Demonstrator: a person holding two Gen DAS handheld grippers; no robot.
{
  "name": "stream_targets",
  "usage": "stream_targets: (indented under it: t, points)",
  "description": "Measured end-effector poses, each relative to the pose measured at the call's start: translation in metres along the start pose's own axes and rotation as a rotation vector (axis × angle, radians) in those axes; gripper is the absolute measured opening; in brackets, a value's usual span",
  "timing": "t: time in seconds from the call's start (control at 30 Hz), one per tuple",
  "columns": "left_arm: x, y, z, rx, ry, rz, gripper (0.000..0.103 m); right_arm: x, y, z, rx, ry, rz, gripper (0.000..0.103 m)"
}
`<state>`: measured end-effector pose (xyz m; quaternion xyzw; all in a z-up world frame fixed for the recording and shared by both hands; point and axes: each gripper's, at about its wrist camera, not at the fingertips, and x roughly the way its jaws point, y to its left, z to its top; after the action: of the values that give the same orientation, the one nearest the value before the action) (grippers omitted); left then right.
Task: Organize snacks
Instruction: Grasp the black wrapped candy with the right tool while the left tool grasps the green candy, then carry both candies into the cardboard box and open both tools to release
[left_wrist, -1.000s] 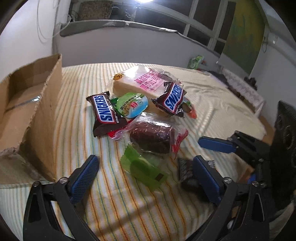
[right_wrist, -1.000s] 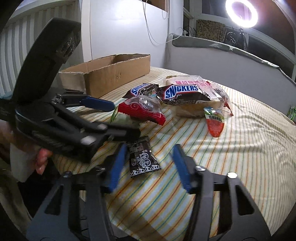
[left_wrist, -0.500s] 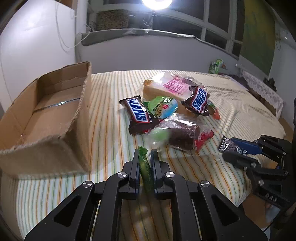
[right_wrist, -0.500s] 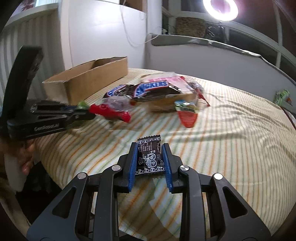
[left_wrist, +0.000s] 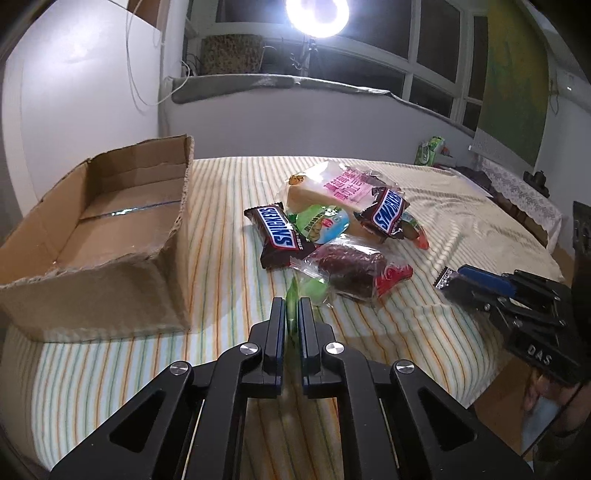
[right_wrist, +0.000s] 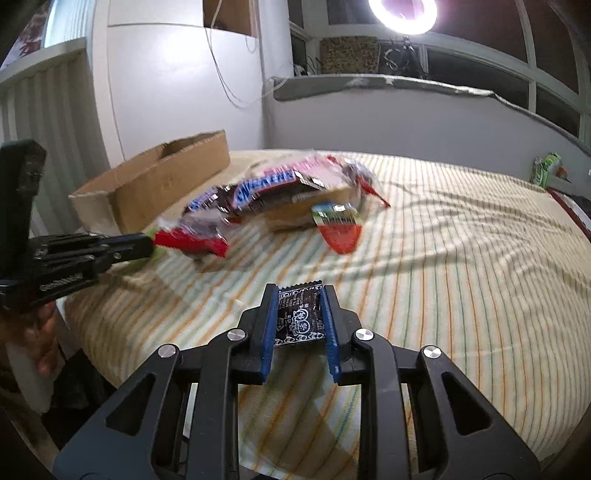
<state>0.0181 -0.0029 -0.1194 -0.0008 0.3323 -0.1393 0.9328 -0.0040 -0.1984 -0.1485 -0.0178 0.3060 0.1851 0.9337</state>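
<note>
My left gripper (left_wrist: 291, 306) is shut on a thin green snack packet (left_wrist: 292, 308), held above the striped bed in front of the snack pile. My right gripper (right_wrist: 299, 291) is shut on a small black packet (right_wrist: 300, 317); it also shows at the right of the left wrist view (left_wrist: 448, 278). The pile holds two Snickers bars (left_wrist: 279, 234) (left_wrist: 386, 212), a brown cake in clear wrap (left_wrist: 351, 267), a pale cake with a pink label (left_wrist: 332, 188) and a round green snack (left_wrist: 325, 223). The open cardboard box (left_wrist: 103, 236) stands left of the pile.
The striped bed cover (right_wrist: 461, 258) spreads to the right. A red-tipped packet (right_wrist: 338, 225) lies at the pile's edge. A green bag (left_wrist: 428, 149) sits at the far bed edge. A ring light (left_wrist: 317, 14) shines above the window ledge.
Both grippers closed on their packets, the left on the green one and the right on the black one, and lifted them off the bed. Both views pulled back and up.
</note>
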Motion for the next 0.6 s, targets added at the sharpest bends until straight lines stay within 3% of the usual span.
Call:
stream_targets:
  t: [0.17, 0.6]
  points:
    - [0.005, 0.000, -0.003, -0.007, 0.017, 0.000, 0.004, 0.000, -0.006, -0.002, 0.047, -0.007, 0.024, 0.023]
    - [-0.011, 0.010, 0.003, -0.052, -0.056, 0.002, 0.003, -0.018, -0.014, 0.008, 0.111, -0.073, 0.021, 0.023]
